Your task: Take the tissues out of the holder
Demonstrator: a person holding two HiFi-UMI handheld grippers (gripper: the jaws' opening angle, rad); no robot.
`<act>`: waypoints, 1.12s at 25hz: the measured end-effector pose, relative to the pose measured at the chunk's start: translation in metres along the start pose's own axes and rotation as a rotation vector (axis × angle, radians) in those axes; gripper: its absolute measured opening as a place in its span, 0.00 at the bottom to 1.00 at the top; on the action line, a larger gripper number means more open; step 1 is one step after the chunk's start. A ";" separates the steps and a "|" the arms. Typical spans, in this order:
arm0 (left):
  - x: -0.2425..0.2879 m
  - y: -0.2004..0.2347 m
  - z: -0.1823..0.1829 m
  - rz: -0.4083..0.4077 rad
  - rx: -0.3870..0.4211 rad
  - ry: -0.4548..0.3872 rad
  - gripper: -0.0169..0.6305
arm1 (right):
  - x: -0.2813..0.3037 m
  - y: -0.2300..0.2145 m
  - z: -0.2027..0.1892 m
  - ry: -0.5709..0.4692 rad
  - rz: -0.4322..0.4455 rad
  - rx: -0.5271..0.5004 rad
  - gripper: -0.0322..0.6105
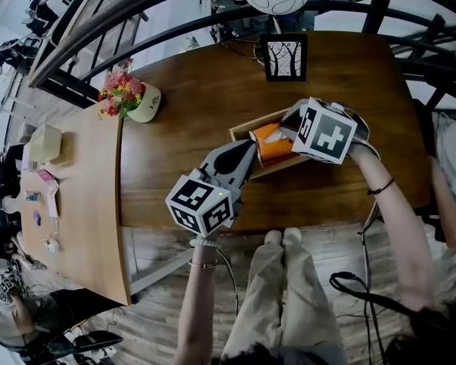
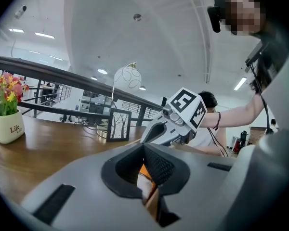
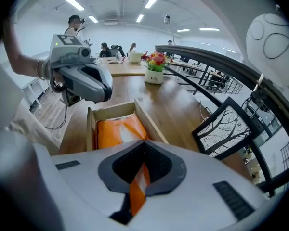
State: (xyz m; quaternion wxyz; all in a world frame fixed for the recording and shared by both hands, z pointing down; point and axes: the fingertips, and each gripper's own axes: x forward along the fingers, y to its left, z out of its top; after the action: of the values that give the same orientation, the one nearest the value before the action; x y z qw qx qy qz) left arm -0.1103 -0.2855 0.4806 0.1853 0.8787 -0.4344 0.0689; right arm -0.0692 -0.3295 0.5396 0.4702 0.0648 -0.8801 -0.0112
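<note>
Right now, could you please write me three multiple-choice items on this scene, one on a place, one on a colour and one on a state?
1. Where is the framed picture?
A. on the floor
B. on the table, beyond the wooden holder
C. on a chair

2. What colour is the tissue pack?
A. orange
B. blue
C. green

3. How are the right tongs?
A. wide open
B. shut on nothing
C. shut on the tissue pack

Answers: B, it stands near the table's far edge; A, the wrapper in the holder is orange; C, an orange strip of the pack is pinched between them.
</note>
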 end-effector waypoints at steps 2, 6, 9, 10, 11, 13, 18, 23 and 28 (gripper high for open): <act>-0.002 0.000 0.000 0.001 -0.001 -0.001 0.04 | -0.007 -0.003 0.005 -0.048 -0.028 0.024 0.07; -0.007 -0.001 0.007 0.007 0.000 -0.015 0.04 | -0.025 -0.005 0.012 -0.112 -0.088 0.035 0.07; -0.012 -0.004 0.014 0.009 0.003 -0.031 0.04 | -0.042 -0.004 0.021 -0.173 -0.112 0.063 0.07; -0.014 -0.004 0.017 0.009 0.005 -0.037 0.04 | -0.048 -0.003 0.024 -0.191 -0.119 0.069 0.07; -0.015 -0.005 0.021 0.008 0.007 -0.044 0.04 | -0.053 -0.003 0.027 -0.203 -0.128 0.070 0.07; -0.020 -0.008 0.029 0.007 0.013 -0.057 0.04 | -0.064 -0.001 0.033 -0.221 -0.149 0.065 0.07; -0.032 -0.016 0.048 -0.001 0.043 -0.080 0.04 | -0.095 0.003 0.052 -0.277 -0.192 0.070 0.07; -0.043 -0.026 0.069 -0.017 0.077 -0.113 0.04 | -0.119 0.008 0.063 -0.299 -0.239 0.056 0.07; -0.060 -0.034 0.083 -0.030 0.096 -0.144 0.04 | -0.141 0.022 0.073 -0.317 -0.275 0.050 0.07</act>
State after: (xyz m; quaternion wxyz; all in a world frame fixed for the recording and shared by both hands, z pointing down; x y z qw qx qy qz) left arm -0.1235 -0.2547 0.3785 0.1121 0.8957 -0.4298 0.0234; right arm -0.0542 -0.2932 0.3845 0.3179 0.1933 -0.9261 -0.0633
